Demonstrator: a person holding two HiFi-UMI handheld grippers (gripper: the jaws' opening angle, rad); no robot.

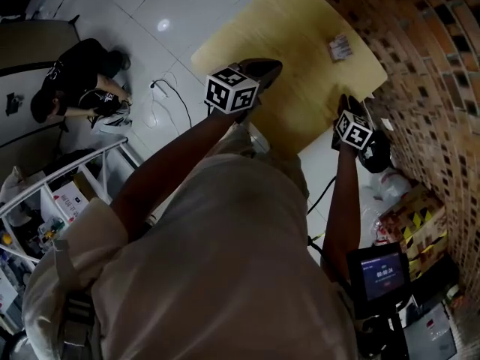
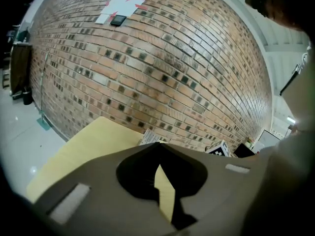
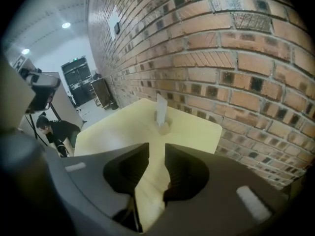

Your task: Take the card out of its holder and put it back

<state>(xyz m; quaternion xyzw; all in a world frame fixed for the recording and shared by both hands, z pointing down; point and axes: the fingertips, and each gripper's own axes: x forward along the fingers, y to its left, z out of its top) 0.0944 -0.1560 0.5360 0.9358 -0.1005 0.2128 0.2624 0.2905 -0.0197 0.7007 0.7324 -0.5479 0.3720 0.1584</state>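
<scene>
**Pale wood table, card upright in its holder**

Pale yellow wood makes a smooth table [image 1: 277, 36] with rounded corners, set against a rough brick wall [image 1: 435, 73]. The card [image 3: 161, 107], thin, white and rectangular, stands upright in a small light holder [image 3: 163, 127] near the table's wall side, apart from both grippers. The matte grey left gripper [image 2: 158, 144] has its jaws pressed together on nothing. The right gripper [image 3: 156, 149] points towards the card, jaws spread, only bare tabletop between them. On the glossy white floor tiles [image 1: 150, 13] beyond, a person in black [image 1: 71, 88] crouches.
</scene>
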